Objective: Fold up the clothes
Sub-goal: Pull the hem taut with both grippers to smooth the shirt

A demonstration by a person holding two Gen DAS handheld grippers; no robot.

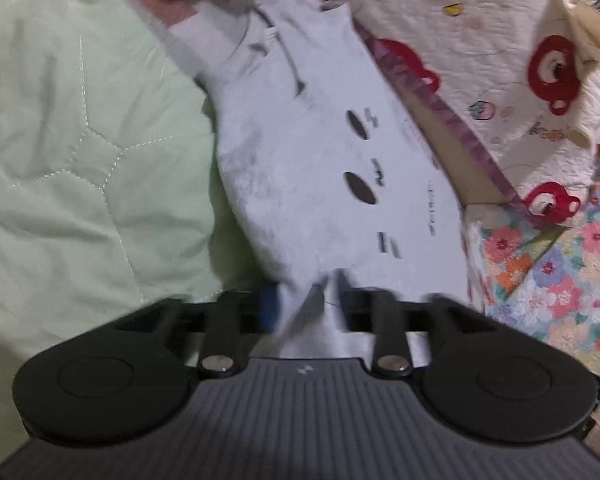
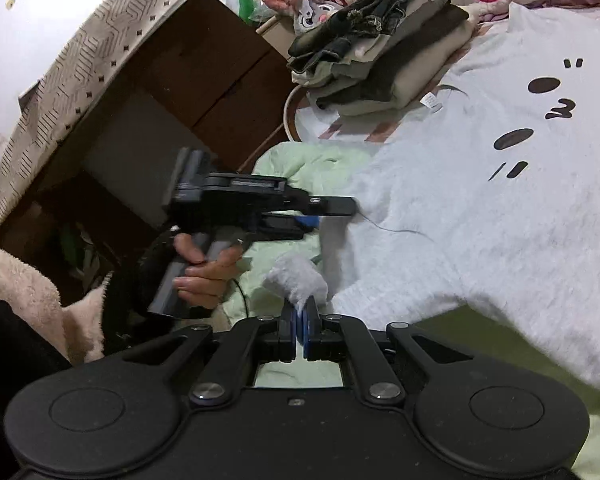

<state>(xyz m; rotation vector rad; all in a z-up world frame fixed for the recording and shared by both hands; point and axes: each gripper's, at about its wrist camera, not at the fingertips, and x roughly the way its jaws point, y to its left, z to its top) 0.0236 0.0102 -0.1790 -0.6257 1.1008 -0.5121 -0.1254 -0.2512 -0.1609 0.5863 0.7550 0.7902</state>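
Clearly, both tools are clamped on the fluffy white face-print sweater (image 2: 480, 208): left tool (image 1: 306, 300) on its edge, right tool (image 2: 300, 320) on a tuft at six o'clock. Slippage from shallow bites is risked.

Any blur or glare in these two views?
Left wrist: motion-blurred throughout, the sweater print smeared, the left tongs soft at the fingertips. Right wrist: sharper, fisheye bending at edges, a blown-out white patch top left; sweater face print crisp.
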